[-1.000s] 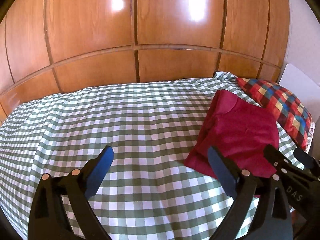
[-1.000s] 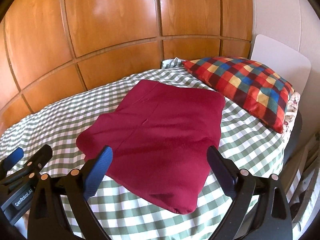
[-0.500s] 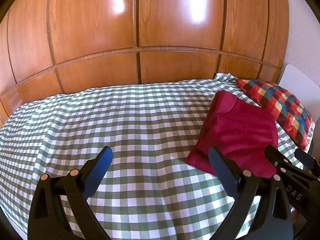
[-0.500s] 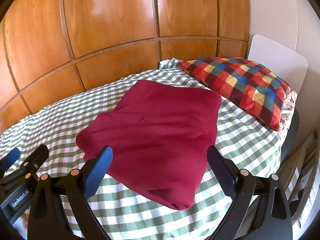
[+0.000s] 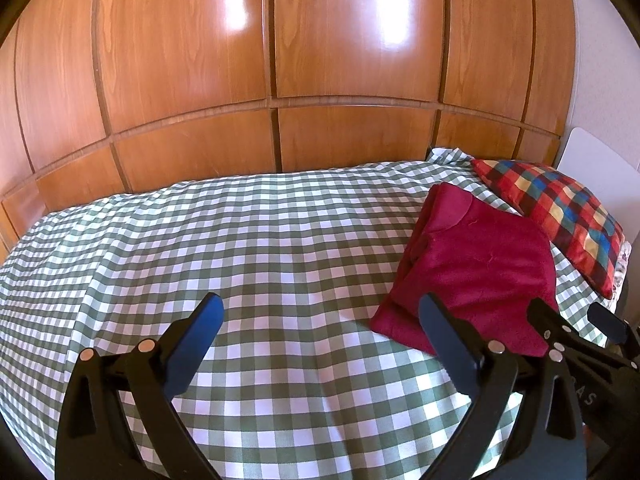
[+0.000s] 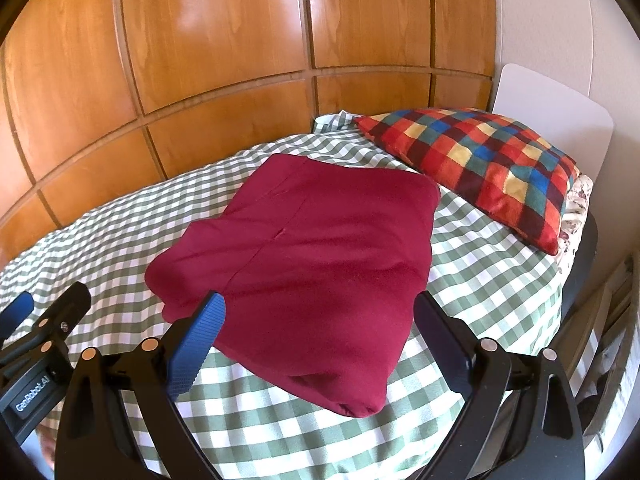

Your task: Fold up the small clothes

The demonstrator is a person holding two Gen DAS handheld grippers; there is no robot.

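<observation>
Garment [image 6: 316, 256]: dark red, already folded into a rough rectangle on the checked bed [image 5: 248, 264], just beside the plaid pillow [image 6: 480, 160] but not clearly touching it. In the left wrist view it sits at 3 o'clock; in the right wrist view it fills the centre.

Left hand-held gripper [image 5: 320, 328]: released, jaws wide, empty, over bare sheet left of the garment. Right hand-held gripper [image 6: 320, 320]: released too, empty, jaws straddling the garment's near edge without pinching it.

My read: one fold looks done, and either a last half-fold or a tidy-up is in hand. The near corner at 6 o'clock in the right view bulges, so the layers aren't flat.

To do it well:
- pinch all layers at the two near corners, not just the top one
- bring the left one over to the near-left corner first; it's off the cloth now
- lift both corners level, carry toward 12 o'clock, lay edge on edge
- let go only once the cloth lies flat

Risk: soft fabric, layers may slip apart and drag the sheet.
</observation>
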